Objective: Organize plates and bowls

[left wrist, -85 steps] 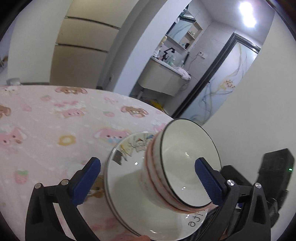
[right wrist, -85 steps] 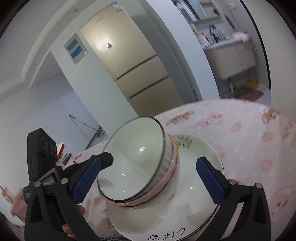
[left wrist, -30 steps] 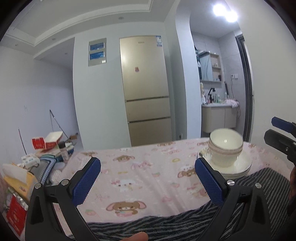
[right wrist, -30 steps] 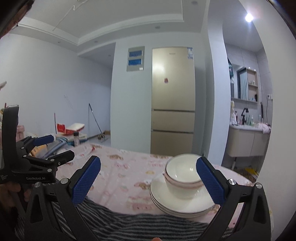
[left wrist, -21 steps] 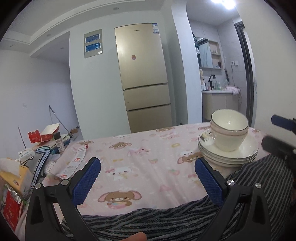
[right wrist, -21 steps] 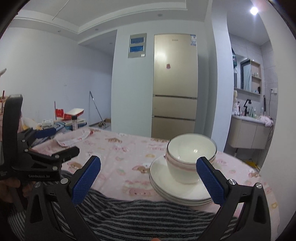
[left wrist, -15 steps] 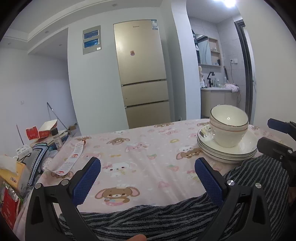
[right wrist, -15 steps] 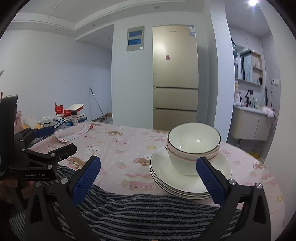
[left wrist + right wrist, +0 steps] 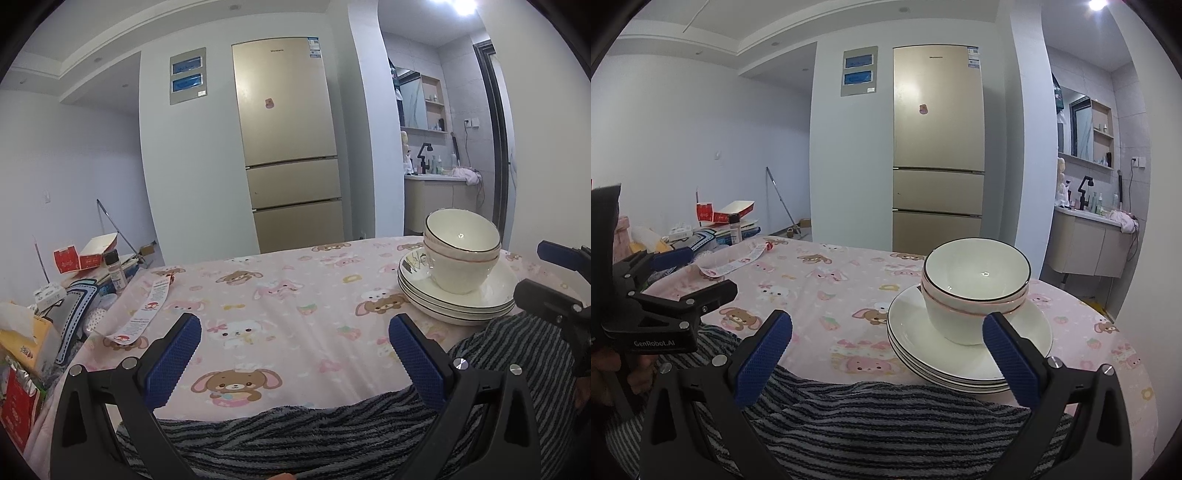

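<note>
White bowls (image 9: 975,291) are nested on a stack of white plates (image 9: 916,339) on the pink cartoon tablecloth (image 9: 827,291). In the left wrist view the bowls (image 9: 460,251) and plates (image 9: 465,302) stand at the right. My left gripper (image 9: 293,350) is open and empty, back from the table's near edge. My right gripper (image 9: 886,347) is open and empty, just short of the plates. Each gripper also shows in the other's view, the right one (image 9: 554,273) and the left one (image 9: 676,273).
A striped grey garment (image 9: 886,424) lies below both grippers. A paper strip (image 9: 147,314) lies on the cloth at the left. Boxes, a bottle (image 9: 114,269) and clutter crowd the left side. A fridge (image 9: 291,155) stands behind the table.
Both grippers pulled back from around the bowls and plates to the near side of the table and levelled out. The stack stays in place. Both stay open.
</note>
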Demonstrator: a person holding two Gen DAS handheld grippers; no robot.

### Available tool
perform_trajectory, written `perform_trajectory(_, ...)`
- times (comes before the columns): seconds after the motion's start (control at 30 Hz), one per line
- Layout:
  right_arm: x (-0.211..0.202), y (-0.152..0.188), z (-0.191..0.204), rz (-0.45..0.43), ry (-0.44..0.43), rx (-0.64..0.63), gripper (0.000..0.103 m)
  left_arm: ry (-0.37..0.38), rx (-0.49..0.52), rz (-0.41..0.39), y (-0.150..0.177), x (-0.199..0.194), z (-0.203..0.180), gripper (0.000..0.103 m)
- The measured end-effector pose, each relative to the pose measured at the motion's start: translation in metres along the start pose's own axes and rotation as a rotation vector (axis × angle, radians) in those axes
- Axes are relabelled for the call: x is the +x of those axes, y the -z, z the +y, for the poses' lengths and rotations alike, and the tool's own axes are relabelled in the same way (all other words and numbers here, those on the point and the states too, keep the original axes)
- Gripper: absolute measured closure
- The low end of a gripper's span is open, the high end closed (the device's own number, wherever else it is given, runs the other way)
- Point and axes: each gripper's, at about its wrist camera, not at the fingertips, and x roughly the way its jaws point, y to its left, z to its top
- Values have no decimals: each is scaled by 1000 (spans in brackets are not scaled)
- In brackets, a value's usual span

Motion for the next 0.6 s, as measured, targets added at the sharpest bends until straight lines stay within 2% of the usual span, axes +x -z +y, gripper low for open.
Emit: perform_trajectory(0.6, -3, 0, 2, -12, 2, -11, 0, 3, 7, 22, 1, 8, 2, 0)
